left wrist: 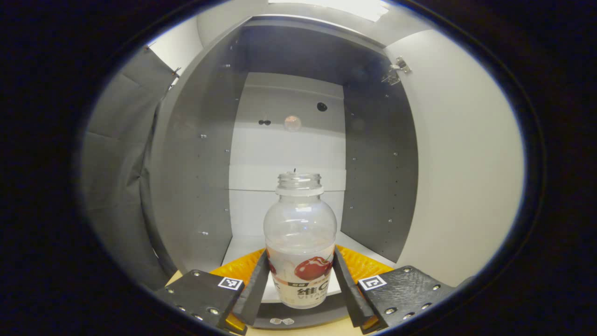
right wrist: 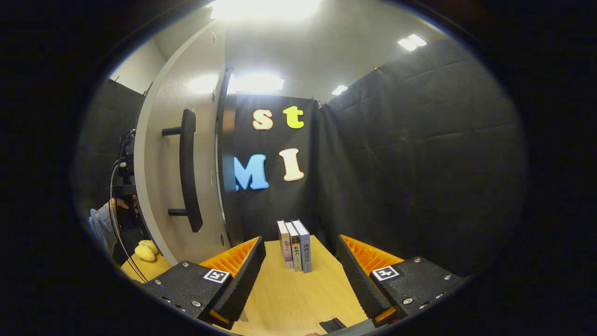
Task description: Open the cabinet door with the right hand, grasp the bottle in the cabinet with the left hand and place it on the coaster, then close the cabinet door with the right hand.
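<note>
Behind the wooden table (right wrist: 298, 298) stands the cabinet (left wrist: 196, 154), with its door (right wrist: 161, 154) swung open. Inside, on the lower shelf, the bottle (left wrist: 300, 242) stands upright, without cap and apparently empty. The left gripper (left wrist: 301, 280) holds it, both fingers pressing its label. I would lift straight and keep it vertical. The right gripper (right wrist: 298, 275) is spread open, holding nothing.

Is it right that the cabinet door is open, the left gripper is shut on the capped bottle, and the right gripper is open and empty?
Not quite: the bottle has no cap; the left gripper view shows its bare threaded neck. The rest stands: the cabinet door is open, the left gripper is shut on the bottle, and the right gripper is open and empty.
</note>
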`<state>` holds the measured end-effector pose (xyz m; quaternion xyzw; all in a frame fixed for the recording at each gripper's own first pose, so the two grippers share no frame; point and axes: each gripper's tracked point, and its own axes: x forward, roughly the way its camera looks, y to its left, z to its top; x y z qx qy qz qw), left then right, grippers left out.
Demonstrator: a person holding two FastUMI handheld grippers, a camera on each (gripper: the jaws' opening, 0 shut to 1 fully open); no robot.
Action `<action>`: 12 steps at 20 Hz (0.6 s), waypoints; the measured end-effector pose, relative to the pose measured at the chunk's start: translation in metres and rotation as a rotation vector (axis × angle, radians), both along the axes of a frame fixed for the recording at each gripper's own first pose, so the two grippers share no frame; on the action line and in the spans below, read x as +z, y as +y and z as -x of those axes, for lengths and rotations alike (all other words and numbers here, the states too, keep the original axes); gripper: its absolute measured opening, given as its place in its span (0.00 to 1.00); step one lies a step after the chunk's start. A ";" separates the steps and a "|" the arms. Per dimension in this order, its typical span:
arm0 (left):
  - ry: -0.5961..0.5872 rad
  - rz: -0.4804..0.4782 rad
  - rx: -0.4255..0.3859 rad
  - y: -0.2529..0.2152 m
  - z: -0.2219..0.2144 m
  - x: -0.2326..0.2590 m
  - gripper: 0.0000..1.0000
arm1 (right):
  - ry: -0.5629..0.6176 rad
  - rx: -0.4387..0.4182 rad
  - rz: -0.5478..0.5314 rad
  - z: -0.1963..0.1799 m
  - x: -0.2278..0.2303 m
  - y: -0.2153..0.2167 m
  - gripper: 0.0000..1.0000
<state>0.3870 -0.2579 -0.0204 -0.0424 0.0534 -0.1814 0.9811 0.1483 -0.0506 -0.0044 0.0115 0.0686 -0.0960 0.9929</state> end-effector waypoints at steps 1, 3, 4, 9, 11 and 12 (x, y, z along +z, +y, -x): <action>-0.005 0.005 0.004 0.000 0.001 0.000 0.78 | 0.002 0.012 -0.003 0.002 -0.001 0.001 0.95; -0.013 0.012 0.015 0.003 0.002 -0.001 0.78 | 0.006 0.035 -0.008 0.004 -0.003 0.002 0.95; -0.018 0.012 0.021 0.003 0.003 -0.001 0.78 | 0.007 0.046 -0.009 0.005 -0.003 0.002 0.95; -0.026 0.002 0.049 0.003 0.006 -0.002 0.78 | 0.002 0.092 -0.014 0.011 -0.004 0.005 0.95; -0.019 -0.002 0.063 0.002 0.006 -0.003 0.78 | -0.003 0.106 -0.018 0.016 -0.004 0.005 0.95; -0.017 0.002 0.069 0.002 0.006 -0.002 0.78 | -0.005 0.113 -0.020 0.017 -0.004 0.005 0.95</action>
